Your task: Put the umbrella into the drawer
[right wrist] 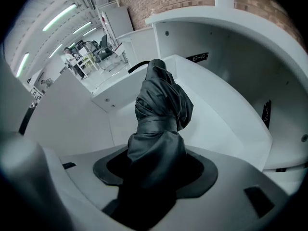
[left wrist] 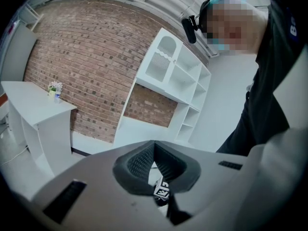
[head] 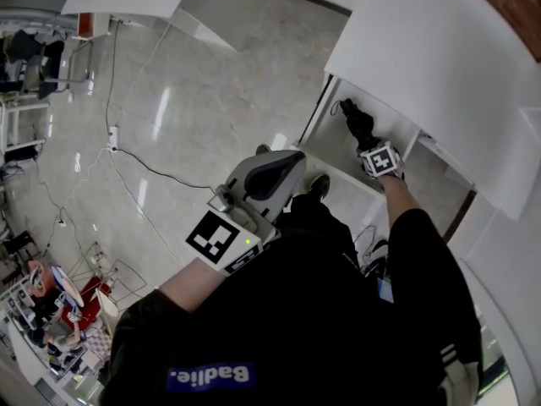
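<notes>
Head view first: the right gripper (head: 372, 146) is reached out over the open drawer (head: 334, 163) of the white cabinet, with the folded black umbrella (head: 357, 123) poking forward from it, already inside the drawer's walls. The left gripper (head: 283, 163) hangs close to the body over the tiled floor (head: 194, 100), well apart from the drawer. My guess is it's parked there simply because this is a one-gripper job.

Left gripper view: its jaws are pressed together at the tips with nothing between them. It's aimed off at a brick wall (left wrist: 86, 57) and a white shelf unit (left wrist: 178, 81), so it plays no part right now. Through the gap under the jaws you can just catch the other gripper's marker cube (left wrist: 162, 191).

Right gripper view: here the jaws are clamped on the fat, bunched end of the umbrella (right wrist: 161, 100), and the rest runs lengthwise down the drawer (right wrist: 226, 119). Holding it end-on like that makes sense to me, since the long axis lines up with the drawer and it can go in without catching the sides. I can't tell whether the far end touches the drawer bottom or hovers just over it. I'd say it's basically at the let-go stage: lower it until it rests, then release.
</notes>
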A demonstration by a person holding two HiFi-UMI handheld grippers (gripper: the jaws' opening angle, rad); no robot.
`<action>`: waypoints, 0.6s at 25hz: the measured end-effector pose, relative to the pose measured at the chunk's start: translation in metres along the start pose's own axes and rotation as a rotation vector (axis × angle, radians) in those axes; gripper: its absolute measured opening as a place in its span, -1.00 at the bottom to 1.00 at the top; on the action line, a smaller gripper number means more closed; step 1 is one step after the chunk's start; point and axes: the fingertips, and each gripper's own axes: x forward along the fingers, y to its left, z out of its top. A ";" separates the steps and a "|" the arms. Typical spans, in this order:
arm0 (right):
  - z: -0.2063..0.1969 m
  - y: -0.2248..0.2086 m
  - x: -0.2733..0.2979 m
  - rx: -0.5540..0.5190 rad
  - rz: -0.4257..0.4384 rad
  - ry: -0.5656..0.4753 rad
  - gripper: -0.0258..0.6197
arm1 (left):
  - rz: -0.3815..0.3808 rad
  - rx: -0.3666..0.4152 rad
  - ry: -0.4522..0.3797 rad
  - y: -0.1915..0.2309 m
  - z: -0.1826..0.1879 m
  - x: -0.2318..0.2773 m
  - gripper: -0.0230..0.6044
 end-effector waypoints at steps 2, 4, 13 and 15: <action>-0.004 0.001 0.005 0.008 0.005 0.024 -0.07 | 0.006 -0.004 0.007 0.003 -0.001 -0.003 -0.92; -0.009 -0.002 0.009 0.009 -0.004 0.049 -0.07 | 0.009 -0.007 0.012 0.006 -0.002 -0.004 -0.92; -0.014 -0.007 0.025 0.021 -0.014 0.087 -0.06 | 0.007 -0.015 0.034 0.009 -0.016 -0.004 -0.92; -0.012 -0.010 0.027 0.023 -0.032 0.086 -0.06 | 0.006 -0.025 0.048 0.009 -0.022 -0.005 -0.92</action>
